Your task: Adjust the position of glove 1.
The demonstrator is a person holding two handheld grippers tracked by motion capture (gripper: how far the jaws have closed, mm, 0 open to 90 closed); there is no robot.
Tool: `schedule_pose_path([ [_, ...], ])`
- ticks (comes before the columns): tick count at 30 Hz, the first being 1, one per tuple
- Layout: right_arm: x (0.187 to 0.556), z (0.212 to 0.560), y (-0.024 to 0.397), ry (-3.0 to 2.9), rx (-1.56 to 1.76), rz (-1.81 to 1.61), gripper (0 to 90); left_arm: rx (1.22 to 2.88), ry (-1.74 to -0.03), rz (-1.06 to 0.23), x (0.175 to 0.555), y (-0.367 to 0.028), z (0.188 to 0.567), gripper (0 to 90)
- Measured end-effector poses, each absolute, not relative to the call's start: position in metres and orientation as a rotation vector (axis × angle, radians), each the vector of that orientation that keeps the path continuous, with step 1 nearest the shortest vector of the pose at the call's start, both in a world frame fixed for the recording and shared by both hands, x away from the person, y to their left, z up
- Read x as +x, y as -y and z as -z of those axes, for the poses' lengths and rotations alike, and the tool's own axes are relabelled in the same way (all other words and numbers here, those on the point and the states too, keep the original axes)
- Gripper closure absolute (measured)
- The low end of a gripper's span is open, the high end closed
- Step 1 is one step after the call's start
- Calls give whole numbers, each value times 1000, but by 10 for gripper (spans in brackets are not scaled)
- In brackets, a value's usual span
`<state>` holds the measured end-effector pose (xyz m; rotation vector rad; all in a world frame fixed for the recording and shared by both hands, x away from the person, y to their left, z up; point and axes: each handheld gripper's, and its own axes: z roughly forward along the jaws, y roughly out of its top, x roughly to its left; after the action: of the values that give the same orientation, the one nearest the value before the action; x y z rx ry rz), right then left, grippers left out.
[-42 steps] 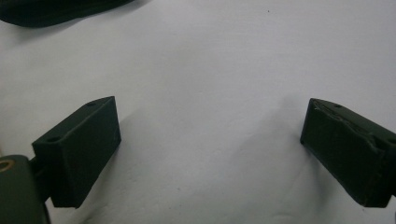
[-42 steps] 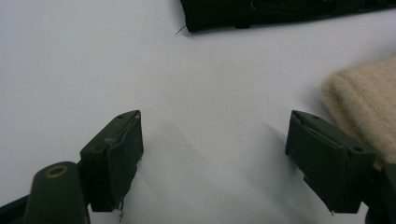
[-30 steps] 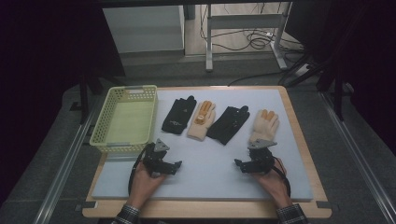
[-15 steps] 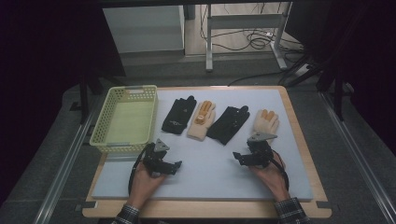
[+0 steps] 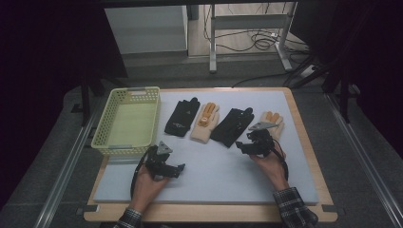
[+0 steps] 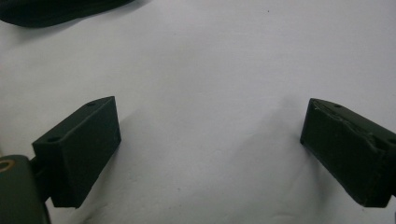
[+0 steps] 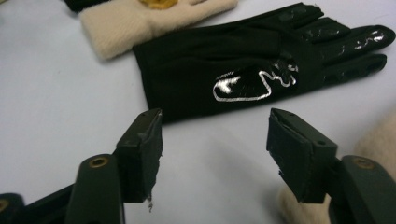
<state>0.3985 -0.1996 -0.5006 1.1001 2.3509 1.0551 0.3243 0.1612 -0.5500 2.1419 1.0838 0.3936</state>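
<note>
Seen from above, four gloves lie in a row across the middle of the bench (image 5: 294, 161). The right gripper (image 5: 243, 146) hovers at about 5 o'clock from the second black glove (image 5: 233, 126), apparently not touching it. Its jaws have just been closing and stand partly open, nothing between them. The left gripper (image 5: 179, 168) rests at 7 o'clock, jaws wide and empty. A yellow basket (image 5: 127, 121) sits at 9 o'clock.
</note>
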Motion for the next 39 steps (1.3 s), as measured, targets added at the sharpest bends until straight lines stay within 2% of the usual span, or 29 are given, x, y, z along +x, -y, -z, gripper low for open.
schedule_pose_path([
  [10, 430, 497, 183, -2338, 1105, -1002, 480, 2142, -1083, -393, 324, -161, 550, 52],
  [14, 441, 496, 178, -2330, 1116, -984, 486, 2142, -1083, -393, 324, -161, 550, 52],
  [16, 446, 496, 175, -2324, 1119, -976, 473, 2142, -1084, -393, 324, -161, 550, 51],
  [17, 452, 497, 171, -2315, 1124, -972, 415, 2142, -1084, -393, 324, -161, 550, 51],
  [22, 465, 501, 163, -2315, 1160, -964, 296, 2141, -1084, -393, 324, -161, 550, 52],
  [30, 484, 517, 157, -2332, 1227, -890, 245, 2141, -1084, -393, 324, -161, 550, 51],
  [32, 487, 521, 158, -2318, 1309, -921, 288, 2142, -1084, -393, 324, -161, 550, 51],
  [34, 485, 522, 157, -2301, 1293, -910, 365, 2142, -1084, -393, 324, -161, 550, 51],
  [37, 484, 521, 162, -2295, 1288, -925, 527, 2140, -1084, -394, 324, -161, 550, 51],
  [38, 484, 521, 162, -2295, 1288, -925, 527, 2138, -1085, -394, 324, -161, 550, 51],
  [39, 483, 521, 164, -2298, 1289, -939, 573, 2137, -1087, -393, 324, -161, 550, 51],
])
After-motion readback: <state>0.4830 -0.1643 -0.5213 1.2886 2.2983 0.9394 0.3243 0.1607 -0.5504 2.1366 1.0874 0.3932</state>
